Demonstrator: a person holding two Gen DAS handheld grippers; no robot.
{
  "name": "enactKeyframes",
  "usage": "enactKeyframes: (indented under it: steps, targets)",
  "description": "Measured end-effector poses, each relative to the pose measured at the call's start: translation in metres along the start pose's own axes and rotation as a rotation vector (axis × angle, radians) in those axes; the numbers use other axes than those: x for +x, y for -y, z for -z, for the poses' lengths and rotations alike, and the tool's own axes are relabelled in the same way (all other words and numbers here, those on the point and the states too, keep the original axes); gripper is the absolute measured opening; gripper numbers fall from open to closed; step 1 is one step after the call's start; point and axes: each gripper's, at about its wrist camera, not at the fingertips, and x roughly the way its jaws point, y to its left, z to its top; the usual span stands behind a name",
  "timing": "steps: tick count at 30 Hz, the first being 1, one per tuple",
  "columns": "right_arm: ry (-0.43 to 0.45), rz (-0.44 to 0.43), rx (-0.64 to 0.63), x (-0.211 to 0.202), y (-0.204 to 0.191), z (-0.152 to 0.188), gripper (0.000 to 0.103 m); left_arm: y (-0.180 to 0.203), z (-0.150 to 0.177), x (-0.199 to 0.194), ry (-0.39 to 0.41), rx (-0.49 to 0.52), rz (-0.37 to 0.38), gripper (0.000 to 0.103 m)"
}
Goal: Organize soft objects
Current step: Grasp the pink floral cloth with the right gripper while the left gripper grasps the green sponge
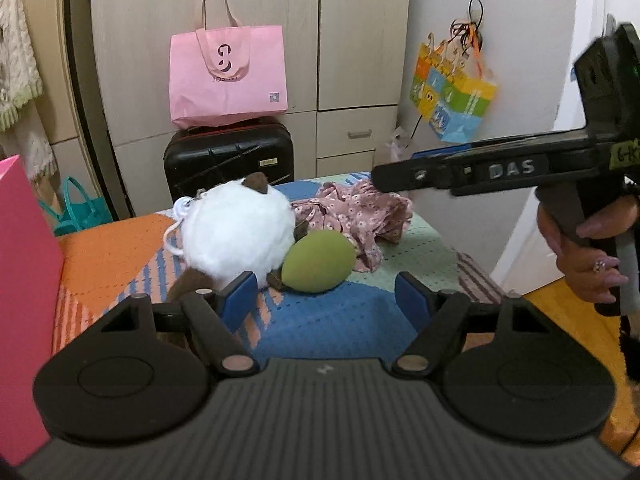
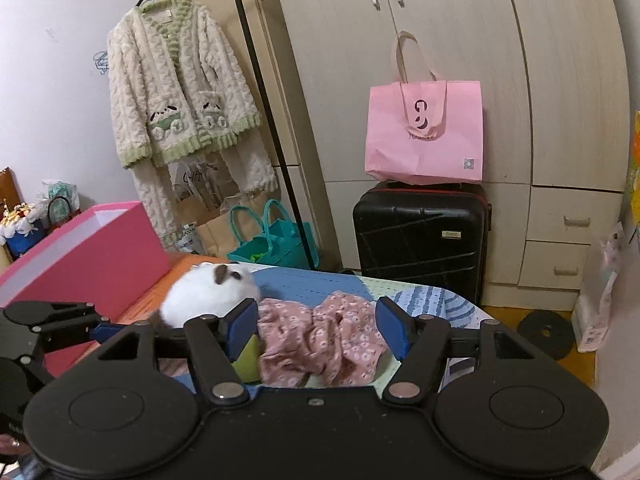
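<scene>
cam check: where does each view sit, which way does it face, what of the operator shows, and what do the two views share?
Left wrist: on the left gripper, facing the white plush and green egg-shaped cushion on the patchwork cover; its open fingers, the right gripper's body and the person's hand show.
Right wrist: on the right gripper, facing the floral cloth; its open fingers show, the left gripper at far left.
Shared: plush, cloth, pink box, pink tote on the black suitcase, wardrobe.
</scene>
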Motion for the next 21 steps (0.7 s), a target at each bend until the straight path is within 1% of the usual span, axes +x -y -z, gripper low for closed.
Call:
enactKeyframes:
  steps: [4, 6, 8, 9, 12, 15, 17, 21]
  targets:
    - [-0.048, -0.011, -0.013, 0.022, 0.006, 0.002, 0.072, 0.007, -0.002, 0.013, 0.007, 0.023, -0.029, 0.072]
    - [-0.055, -0.008, -0.02, 0.029, 0.009, 0.003, 0.072, 0.008, -0.003, 0.019, 0.008, 0.025, -0.043, 0.072]
    - [-0.058, -0.008, -0.018, 0.035, 0.012, 0.004, 0.073, 0.011, -0.003, 0.024, 0.001, 0.026, -0.05, 0.066]
    - [-0.06, -0.008, -0.016, 0.037, 0.014, 0.005, 0.073, 0.013, -0.003, 0.026, -0.005, 0.028, -0.055, 0.065]
    - [-0.075, -0.027, -0.003, 0.045, 0.018, 0.009, 0.074, 0.023, -0.002, 0.03, -0.014, 0.063, -0.114, 0.06]
    - [-0.093, -0.043, 0.006, 0.051, 0.021, 0.014, 0.074, 0.025, -0.004, 0.032, -0.005, 0.053, -0.143, 0.056]
    - [-0.096, -0.05, 0.001, 0.052, 0.021, 0.017, 0.074, 0.025, -0.004, 0.033, 0.003, 0.05, -0.164, 0.049]
    - [-0.083, -0.059, -0.002, 0.051, 0.023, 0.021, 0.074, 0.028, -0.004, 0.035, -0.005, 0.08, -0.18, 0.049]
